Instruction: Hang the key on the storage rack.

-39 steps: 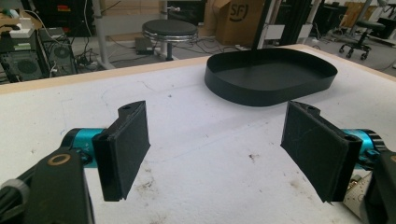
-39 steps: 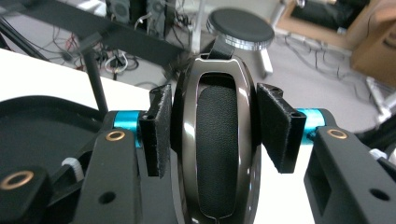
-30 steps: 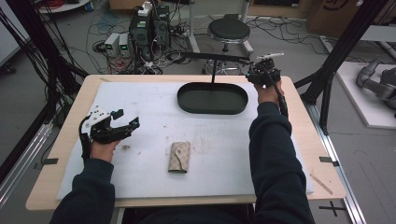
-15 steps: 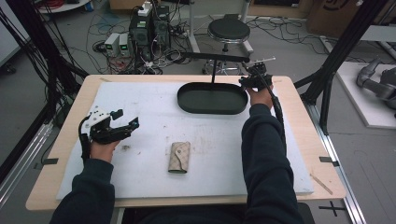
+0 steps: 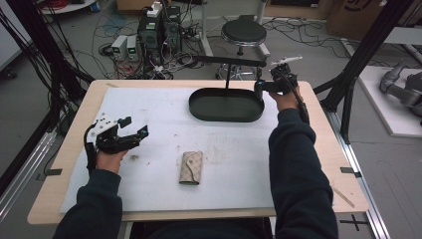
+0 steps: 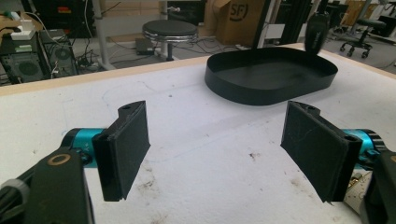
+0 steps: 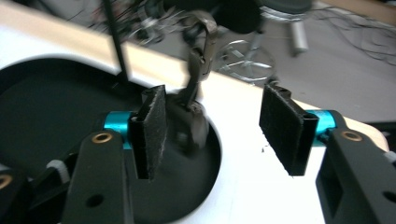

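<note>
Nearest the person, a beige patterned fabric key pouch (image 5: 191, 168) lies flat on the white table mat (image 5: 164, 119), its long axis running away from the person. It sits between the two hands, closer to the left gripper (image 5: 130, 137), which hovers to its left with jaws wide apart and empty. Farther off, the right gripper (image 7: 215, 130) hangs over the right end of the black oval metal tray (image 5: 226, 105). Its jaws have just been opening, and a dark car key fob (image 7: 189, 119) with a metal clip (image 7: 201, 39) sits loose between them, dropping into the tray.

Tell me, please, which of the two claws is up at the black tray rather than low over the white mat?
The right claw, at the black tray's far right end, its jaws just opened. The left claw sits over the white mat.
</note>
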### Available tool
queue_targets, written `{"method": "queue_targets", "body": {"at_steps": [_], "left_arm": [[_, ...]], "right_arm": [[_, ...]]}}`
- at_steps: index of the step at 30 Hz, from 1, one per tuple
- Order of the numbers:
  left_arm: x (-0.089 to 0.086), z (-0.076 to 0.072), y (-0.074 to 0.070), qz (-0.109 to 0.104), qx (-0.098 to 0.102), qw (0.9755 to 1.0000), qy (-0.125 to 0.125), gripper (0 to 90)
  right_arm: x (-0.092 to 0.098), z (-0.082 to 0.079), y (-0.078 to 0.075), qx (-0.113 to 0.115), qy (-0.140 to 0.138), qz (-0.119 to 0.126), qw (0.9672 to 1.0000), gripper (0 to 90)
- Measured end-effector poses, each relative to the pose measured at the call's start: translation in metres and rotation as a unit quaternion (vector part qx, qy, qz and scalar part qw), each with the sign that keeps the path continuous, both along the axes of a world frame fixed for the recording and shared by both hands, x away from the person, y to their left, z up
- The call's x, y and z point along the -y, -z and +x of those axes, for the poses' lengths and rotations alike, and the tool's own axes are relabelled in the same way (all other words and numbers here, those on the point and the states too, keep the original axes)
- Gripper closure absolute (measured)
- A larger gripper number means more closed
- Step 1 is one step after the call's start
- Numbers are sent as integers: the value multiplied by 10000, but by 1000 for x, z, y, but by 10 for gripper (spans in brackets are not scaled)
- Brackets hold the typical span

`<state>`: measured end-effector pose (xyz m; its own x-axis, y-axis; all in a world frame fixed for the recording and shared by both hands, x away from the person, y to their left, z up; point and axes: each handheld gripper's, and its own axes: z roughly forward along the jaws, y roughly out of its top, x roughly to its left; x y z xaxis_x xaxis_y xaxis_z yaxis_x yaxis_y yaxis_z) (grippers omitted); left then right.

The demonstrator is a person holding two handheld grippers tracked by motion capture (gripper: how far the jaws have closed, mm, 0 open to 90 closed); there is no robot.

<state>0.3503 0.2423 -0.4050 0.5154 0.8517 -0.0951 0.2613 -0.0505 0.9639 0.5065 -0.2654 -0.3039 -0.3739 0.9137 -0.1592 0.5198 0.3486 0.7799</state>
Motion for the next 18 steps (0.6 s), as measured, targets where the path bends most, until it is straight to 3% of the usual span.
{"method": "queue_targets", "body": {"at_steps": [4, 6, 8, 10, 11, 18], "left_arm": [[-1, 1, 1, 8, 7, 10000, -4, 215], [-1, 1, 1, -16, 5, 10000, -36, 213], [-1, 0, 0, -26, 8, 10000, -44, 208], [-2, 0, 0, -43, 42, 10000, -52, 208], [-2, 0, 0, -41, 38, 10000, -42, 207], [0, 1, 0, 18, 5, 10000, 16, 207]], "right_arm": [[12, -12, -5, -249, -198, 242, 9992, 274], [18, -21, -6, -434, -253, 201, 9985, 216], [23, -32, -8, -518, -337, 154, 9980, 216], [27, -49, -7, -176, -502, 168, 9984, 216], [29, -57, -5, -108, -563, 100, 9983, 216], [37, -97, 30, 5, -615, 308, 9976, 207]]}}
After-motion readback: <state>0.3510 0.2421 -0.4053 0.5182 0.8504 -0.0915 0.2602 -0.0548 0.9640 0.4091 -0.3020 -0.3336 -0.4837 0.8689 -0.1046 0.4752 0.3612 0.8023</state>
